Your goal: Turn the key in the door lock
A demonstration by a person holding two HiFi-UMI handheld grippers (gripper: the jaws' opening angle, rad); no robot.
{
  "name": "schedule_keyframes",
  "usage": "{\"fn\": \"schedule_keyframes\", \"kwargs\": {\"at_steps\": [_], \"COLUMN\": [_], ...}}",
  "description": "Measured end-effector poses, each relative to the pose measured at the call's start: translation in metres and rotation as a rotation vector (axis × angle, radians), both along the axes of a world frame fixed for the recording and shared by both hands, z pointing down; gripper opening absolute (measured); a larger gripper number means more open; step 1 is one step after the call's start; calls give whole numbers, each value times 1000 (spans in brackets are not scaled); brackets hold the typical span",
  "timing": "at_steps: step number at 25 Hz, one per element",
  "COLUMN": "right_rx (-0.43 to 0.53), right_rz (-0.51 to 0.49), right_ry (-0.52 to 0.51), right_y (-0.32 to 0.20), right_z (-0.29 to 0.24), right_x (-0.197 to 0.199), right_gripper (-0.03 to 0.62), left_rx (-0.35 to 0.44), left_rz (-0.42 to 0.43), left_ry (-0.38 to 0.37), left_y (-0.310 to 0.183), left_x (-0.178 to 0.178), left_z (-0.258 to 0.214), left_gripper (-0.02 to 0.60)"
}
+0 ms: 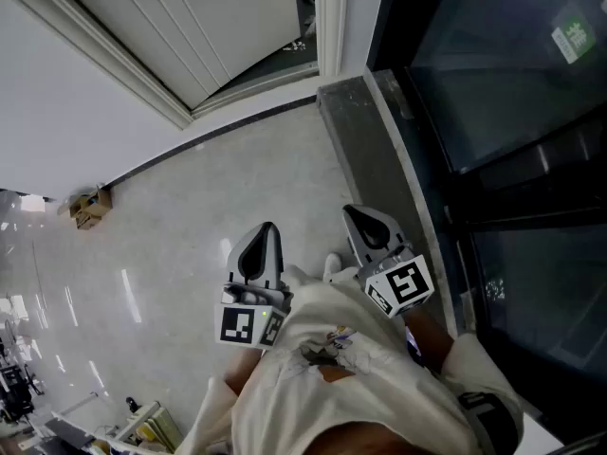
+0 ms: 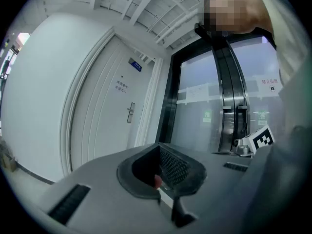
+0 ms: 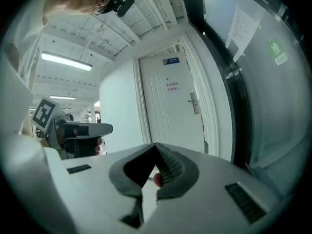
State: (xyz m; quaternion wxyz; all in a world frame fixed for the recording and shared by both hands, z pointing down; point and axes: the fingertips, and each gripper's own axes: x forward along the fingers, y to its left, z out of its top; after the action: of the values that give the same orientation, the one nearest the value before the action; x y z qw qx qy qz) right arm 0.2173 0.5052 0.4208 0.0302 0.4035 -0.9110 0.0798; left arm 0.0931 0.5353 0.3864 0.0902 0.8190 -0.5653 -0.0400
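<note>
A white panelled door stands ahead, some way off. Its metal handle and lock plate sit at its right edge; the right gripper view shows the plate too. No key can be made out at this distance. My left gripper points level at the door, its jaws shut with nothing between them. My right gripper is held beside it, also shut and empty. In the head view both grippers, left and right, hang over the floor in front of my body, far from the door.
A dark-framed glass wall runs along the right, with a grey stone sill at its foot. A small cardboard box lies by the left wall. Pale glossy floor stretches between me and the door.
</note>
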Motion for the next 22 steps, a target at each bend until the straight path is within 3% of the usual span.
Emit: {"fn": "schedule_keyframes", "kwargs": {"at_steps": [5, 12, 17, 22], "right_rx": [-25, 4, -30, 4], "right_rz": [-8, -12, -16, 26], "right_ry": [-7, -1, -65, -41], "right_y": [-5, -68, -139, -247], "right_z": [0, -12, -2, 1], "right_x": [13, 5, -24, -72], "right_gripper": [5, 5, 18, 18], "left_rx": [-44, -25, -47, -71], "left_rz": [9, 21, 34, 75], "left_ry": [22, 40, 62, 58], "left_y": [-8, -69, -140, -250], "left_x": [17, 14, -13, -62], "left_z": [4, -1, 16, 28], "left_gripper": [2, 2, 2, 2]}}
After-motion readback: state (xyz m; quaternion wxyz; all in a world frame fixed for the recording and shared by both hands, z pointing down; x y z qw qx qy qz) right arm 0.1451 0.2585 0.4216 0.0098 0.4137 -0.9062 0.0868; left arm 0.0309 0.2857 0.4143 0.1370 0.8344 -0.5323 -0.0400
